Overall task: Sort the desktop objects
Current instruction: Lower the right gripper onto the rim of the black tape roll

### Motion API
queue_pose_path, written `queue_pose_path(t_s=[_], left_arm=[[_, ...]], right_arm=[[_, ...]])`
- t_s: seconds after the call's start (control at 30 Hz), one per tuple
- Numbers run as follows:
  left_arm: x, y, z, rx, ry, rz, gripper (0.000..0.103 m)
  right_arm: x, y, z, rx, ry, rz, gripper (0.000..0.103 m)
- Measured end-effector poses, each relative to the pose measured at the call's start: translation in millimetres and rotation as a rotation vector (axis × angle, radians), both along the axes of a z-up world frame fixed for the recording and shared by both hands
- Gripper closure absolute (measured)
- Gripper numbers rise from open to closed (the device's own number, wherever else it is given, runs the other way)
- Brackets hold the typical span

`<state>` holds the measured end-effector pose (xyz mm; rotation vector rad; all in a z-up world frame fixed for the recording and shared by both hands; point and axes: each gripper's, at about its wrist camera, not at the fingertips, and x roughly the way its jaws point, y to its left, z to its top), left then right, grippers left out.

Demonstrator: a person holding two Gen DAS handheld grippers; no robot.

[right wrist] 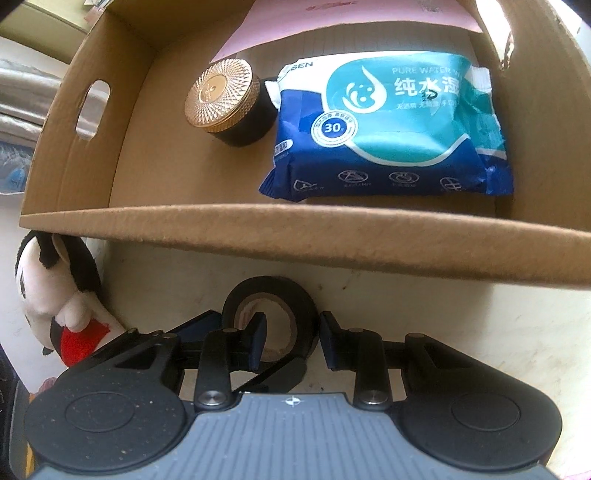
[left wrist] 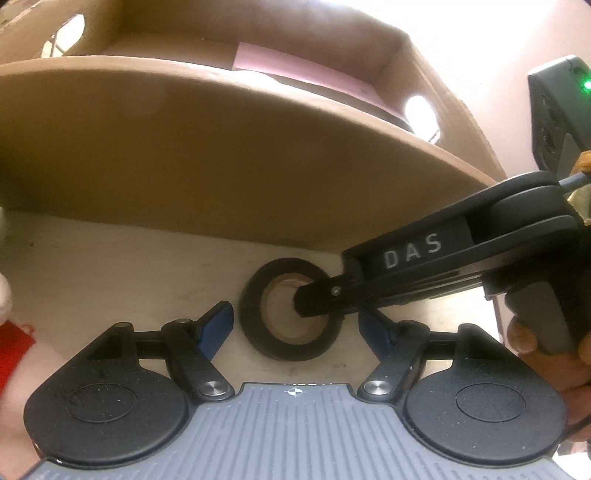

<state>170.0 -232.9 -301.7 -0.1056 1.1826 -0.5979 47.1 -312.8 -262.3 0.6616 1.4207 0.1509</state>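
A black tape roll point(left wrist: 258, 325) point(right wrist: 269, 291) lies on the pale tabletop, just in front of the cardboard box. My right gripper point(right wrist: 291, 339) point(left wrist: 317, 299) reaches in from the right. One finger sits in the roll's hole and the other is outside, so the jaws are shut on the roll's wall. My left gripper point(left wrist: 295, 321) is open, with a blue-padded finger point(left wrist: 218, 321) on each side of the roll, neither visibly touching it.
The cardboard box point(left wrist: 221, 166) point(right wrist: 332, 236) stands close behind the roll, and its near wall is low. It holds a blue wet-wipes pack point(right wrist: 388, 129), a gold-lidded jar point(right wrist: 221, 99) and pink paper point(right wrist: 332, 22). A plush toy point(right wrist: 55, 295) lies to the left. A hand point(left wrist: 524, 336) grips the right handle.
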Motion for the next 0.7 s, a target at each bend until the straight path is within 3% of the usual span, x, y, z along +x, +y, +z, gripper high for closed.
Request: queue_pose_path(t_s=[0.4, 0.53, 0.7], left_arm=[[-18, 15, 6, 0.012, -0.016, -0.019, 0.028], [-26, 24, 9, 0.037, -0.023, -0.031, 0.031], [-36, 28, 10, 0.091, -0.054, -0.059, 0.032]], right_arm=[[-3, 18, 2, 0.003, 0.035, 0.016, 0.069], [-6, 28, 2, 0.024, 0.056, 0.031, 0.069], [-3, 39, 6, -0.034, 0.015, 0.064, 0.069]])
